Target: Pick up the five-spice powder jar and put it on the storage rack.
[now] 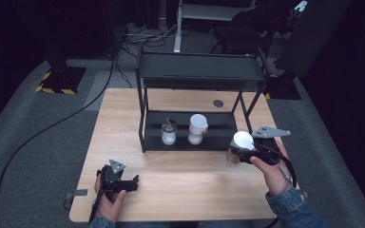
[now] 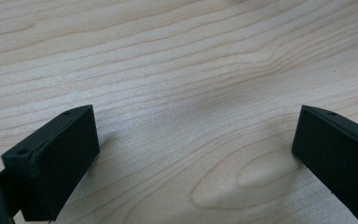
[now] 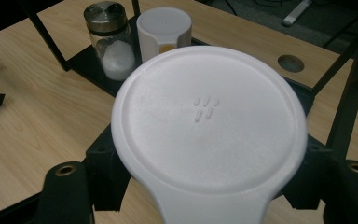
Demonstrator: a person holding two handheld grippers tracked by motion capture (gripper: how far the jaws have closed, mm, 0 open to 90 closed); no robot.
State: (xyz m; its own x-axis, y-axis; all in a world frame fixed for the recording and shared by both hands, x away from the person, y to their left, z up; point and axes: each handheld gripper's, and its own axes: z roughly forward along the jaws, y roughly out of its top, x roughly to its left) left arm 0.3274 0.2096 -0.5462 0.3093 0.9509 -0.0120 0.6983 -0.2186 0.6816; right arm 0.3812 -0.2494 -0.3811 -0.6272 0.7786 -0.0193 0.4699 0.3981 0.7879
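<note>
The right tongs (image 1: 237, 153) are clamped on a white-lidded container (image 1: 242, 141), holding it clear of the table (image 1: 180, 190) at the near right, just in front of the right leg of the black shelf rack (image 1: 197, 71). In the right gripper view the container's round white lid (image 3: 208, 123) sits between the two black jaws, which press against its sides; its body below the lid is hidden.

On the rack's lower shelf (image 1: 218, 118), farther back and to the left of the held container, stand a glass shaker with a metal cap (image 1: 169, 131), partly full of white grains, and just right of it a second white-lidded jar (image 1: 197, 128). The two stand close together but apart.

The left tongs (image 1: 132, 183) lie low over the table at the near left, held in the person's left hand (image 1: 108, 199). Their jaws stand wide apart with only bare wood grain between them.
</note>
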